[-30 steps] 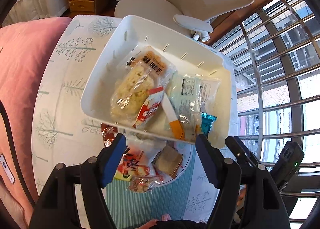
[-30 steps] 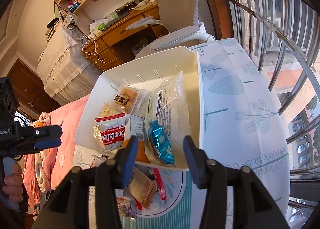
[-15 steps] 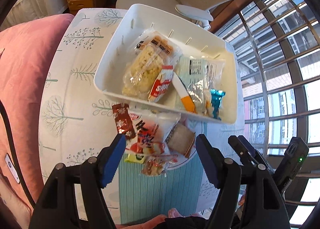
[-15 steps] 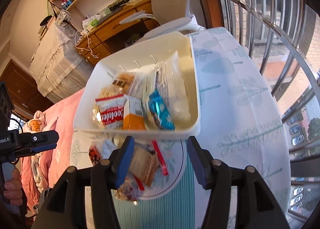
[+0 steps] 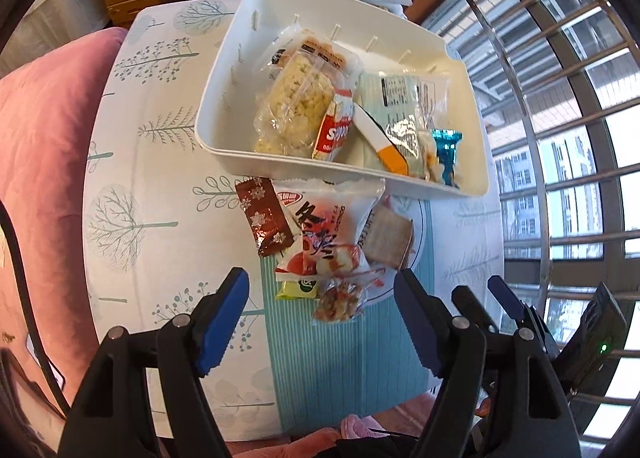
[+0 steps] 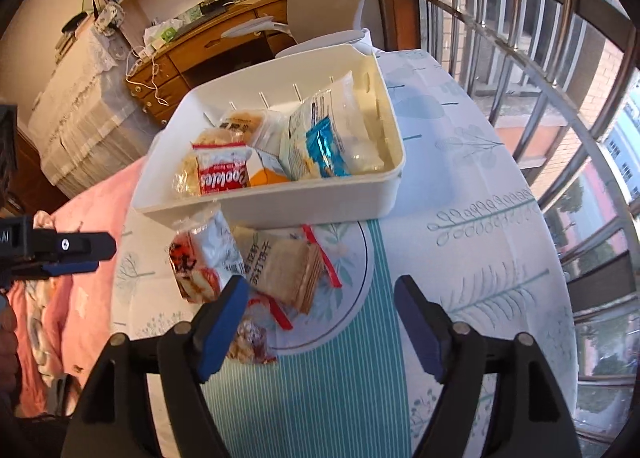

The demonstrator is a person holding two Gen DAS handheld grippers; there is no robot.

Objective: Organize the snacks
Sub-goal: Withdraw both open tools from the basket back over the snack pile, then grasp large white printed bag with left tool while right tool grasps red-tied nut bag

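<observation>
Snack sorting, mid-reach: both grippers hung empty over the loose packets.

Left wrist view: left gripper, jaws opening, straddled the packet pile at the bin's near wall. Right wrist view: right gripper, jaws opening, empty, sat nearest the wafer packet, lying crosswise.

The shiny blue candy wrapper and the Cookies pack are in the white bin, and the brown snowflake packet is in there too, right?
Not quite. The brown snowflake packet is not in the white bin; it lies on the tablecloth just outside the bin's near wall, as the left wrist view shows. The blue candy wrapper and the Cookies pack are inside the bin.
</observation>
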